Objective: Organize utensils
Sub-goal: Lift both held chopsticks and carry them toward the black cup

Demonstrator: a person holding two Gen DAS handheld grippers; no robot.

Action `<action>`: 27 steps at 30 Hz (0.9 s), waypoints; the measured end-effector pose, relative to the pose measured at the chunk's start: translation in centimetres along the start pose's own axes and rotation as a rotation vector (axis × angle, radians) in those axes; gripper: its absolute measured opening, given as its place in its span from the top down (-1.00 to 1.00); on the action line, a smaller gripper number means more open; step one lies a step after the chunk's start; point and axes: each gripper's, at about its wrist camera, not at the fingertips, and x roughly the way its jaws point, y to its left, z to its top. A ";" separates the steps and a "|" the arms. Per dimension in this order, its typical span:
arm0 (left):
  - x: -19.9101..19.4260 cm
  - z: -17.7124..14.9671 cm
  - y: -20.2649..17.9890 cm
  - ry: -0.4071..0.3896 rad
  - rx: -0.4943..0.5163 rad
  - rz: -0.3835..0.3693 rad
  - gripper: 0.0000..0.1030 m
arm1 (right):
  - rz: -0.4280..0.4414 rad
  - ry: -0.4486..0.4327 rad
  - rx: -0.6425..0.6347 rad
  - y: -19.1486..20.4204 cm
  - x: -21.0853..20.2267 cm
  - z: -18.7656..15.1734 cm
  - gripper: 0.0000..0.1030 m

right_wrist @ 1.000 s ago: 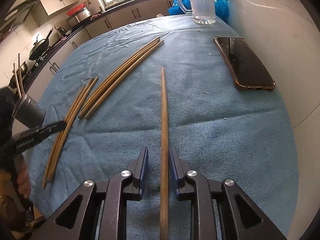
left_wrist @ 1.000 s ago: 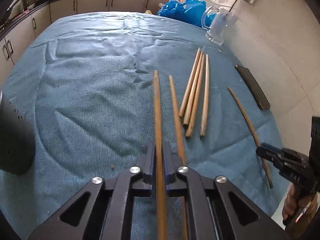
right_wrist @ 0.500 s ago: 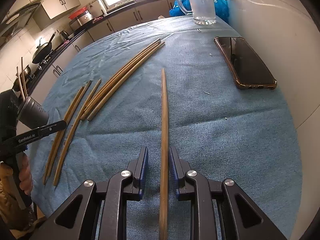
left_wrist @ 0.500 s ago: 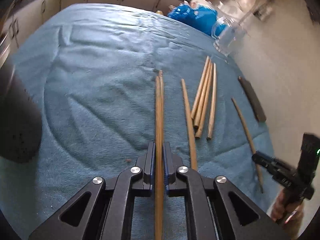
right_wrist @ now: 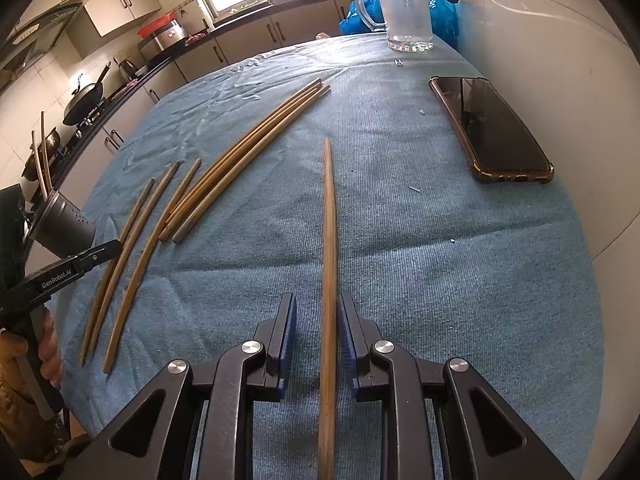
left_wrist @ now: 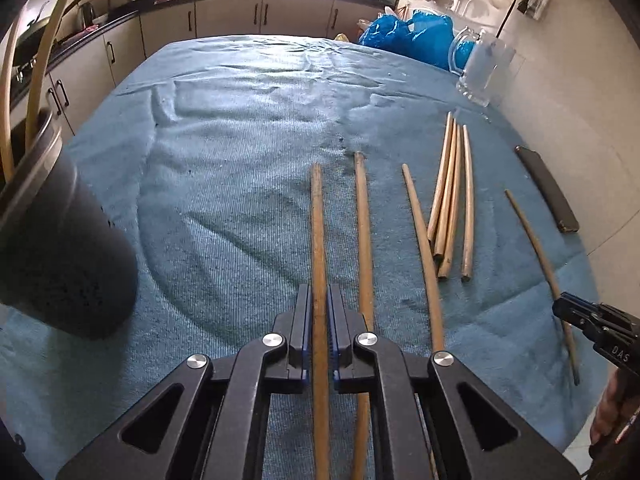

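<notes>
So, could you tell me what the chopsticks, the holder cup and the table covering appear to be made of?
Chopsticks: likely bamboo or wood, matte tan, slightly bowed, with cut ends showing. Holder cup: dark and matte with small perforations and a paler rim, probably coated metal, possibly plastic. Table covering: blue ribbed cloth, wrinkled and soft-looking like towelling.

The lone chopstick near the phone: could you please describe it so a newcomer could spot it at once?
Start at the phone by the wall, on the blue cloth. Just left of it lies one chopstick, apart from the others, its near end between the right tongs, which stand open around it.
</notes>
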 end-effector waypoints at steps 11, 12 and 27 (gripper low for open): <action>2.1 4.0 -1.1 0.153 -0.023 0.098 0.84 | -0.145 0.251 -0.095 1.4 4.4 7.5 0.58; 2.3 4.3 -1.1 0.162 -0.031 0.097 0.84 | -0.154 0.272 -0.102 1.5 4.9 8.2 0.58; 4.1 7.5 -0.5 0.194 -0.102 0.056 0.67 | -0.194 0.380 -0.172 2.0 7.5 11.5 0.84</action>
